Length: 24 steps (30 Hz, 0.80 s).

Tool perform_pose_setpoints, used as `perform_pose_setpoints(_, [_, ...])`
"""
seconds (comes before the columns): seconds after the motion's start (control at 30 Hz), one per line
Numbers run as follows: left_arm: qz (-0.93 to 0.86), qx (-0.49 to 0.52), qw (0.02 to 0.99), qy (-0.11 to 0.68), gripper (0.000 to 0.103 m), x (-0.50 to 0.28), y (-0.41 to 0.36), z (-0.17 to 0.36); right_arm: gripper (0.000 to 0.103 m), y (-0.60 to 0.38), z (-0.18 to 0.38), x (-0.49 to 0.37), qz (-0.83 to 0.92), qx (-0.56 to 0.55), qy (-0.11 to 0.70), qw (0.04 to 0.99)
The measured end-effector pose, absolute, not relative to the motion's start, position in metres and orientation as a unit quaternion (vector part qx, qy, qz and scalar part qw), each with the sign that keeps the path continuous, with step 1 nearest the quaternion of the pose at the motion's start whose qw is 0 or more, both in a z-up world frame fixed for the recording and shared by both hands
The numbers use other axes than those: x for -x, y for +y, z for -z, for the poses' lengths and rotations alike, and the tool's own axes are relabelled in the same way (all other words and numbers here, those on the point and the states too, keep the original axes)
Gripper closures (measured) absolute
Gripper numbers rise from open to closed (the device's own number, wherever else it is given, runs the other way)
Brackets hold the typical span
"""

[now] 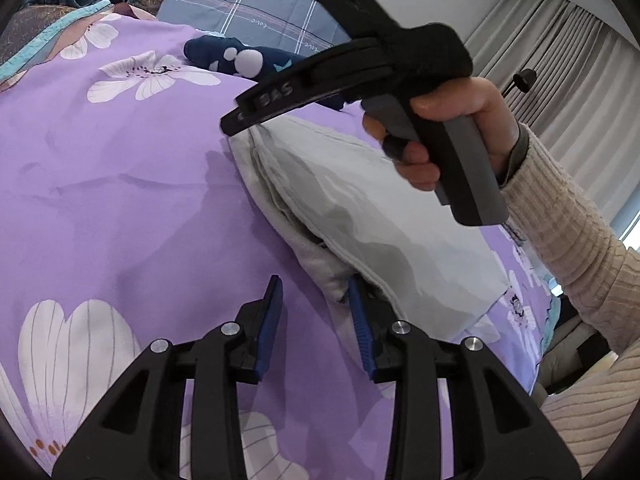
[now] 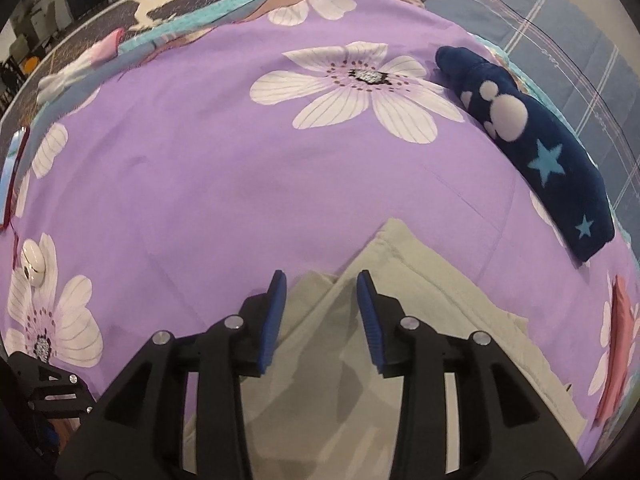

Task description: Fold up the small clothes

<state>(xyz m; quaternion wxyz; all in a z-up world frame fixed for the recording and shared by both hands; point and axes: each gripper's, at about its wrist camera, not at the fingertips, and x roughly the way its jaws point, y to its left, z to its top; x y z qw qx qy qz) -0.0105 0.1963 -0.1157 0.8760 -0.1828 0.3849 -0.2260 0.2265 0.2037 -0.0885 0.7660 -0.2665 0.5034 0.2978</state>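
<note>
Left wrist view
Left gripper (image 1: 314, 312): fingers spread with a wide gap; nothing between the blue pads (image 1: 270, 312). The right-side pad sits just at the near corner of the grey garment.
Grey garment (image 1: 360, 208): pale grey, folded in layers, lying flat on the purple floral bedspread (image 1: 120, 184). Its long axis runs on a diagonal from the upper left, under the other gripper, down to the lower right; the layered edge faces left.
Right gripper body (image 1: 320, 84): black, held above the far end of the grey garment by the person's right hand (image 1: 452, 128) on a grey handle; its fingertips are not visible here.
Navy garment (image 1: 248, 58): dark blue with white spots, beyond the grey one, near the plaid pillow (image 1: 256, 4).

Right wrist view
Right gripper (image 2: 322, 312): fingers spread, holding nothing, poised over the grey garment (image 2: 420, 300).
Grey garment: a corner points up and away past the fingertips; the layers spread toward the lower right.
Navy garment (image 2: 540, 152): well apart at the upper right, long axis running from upper left to lower right, with white spots and light blue stars.
Small white object (image 2: 33, 263): on the bedspread (image 2: 240, 184) at the far left.
</note>
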Motion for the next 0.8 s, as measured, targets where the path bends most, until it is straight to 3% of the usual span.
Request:
perform_pose_setpoints(0.1, [0.226, 0.178, 0.878, 0.382, 0.061, 0.009, 0.196, 0.113, 0.065, 0.206, 0.089, -0.226, -0.298, 0.274, 0.502, 0.764])
perform_pose_setpoints(0.8, [0.259, 0.178, 0.864, 0.393, 0.058, -0.002, 0.193, 0.112, 0.065, 0.209, 0.084, -0.229, -0.301, 0.268, 0.525, 0.749])
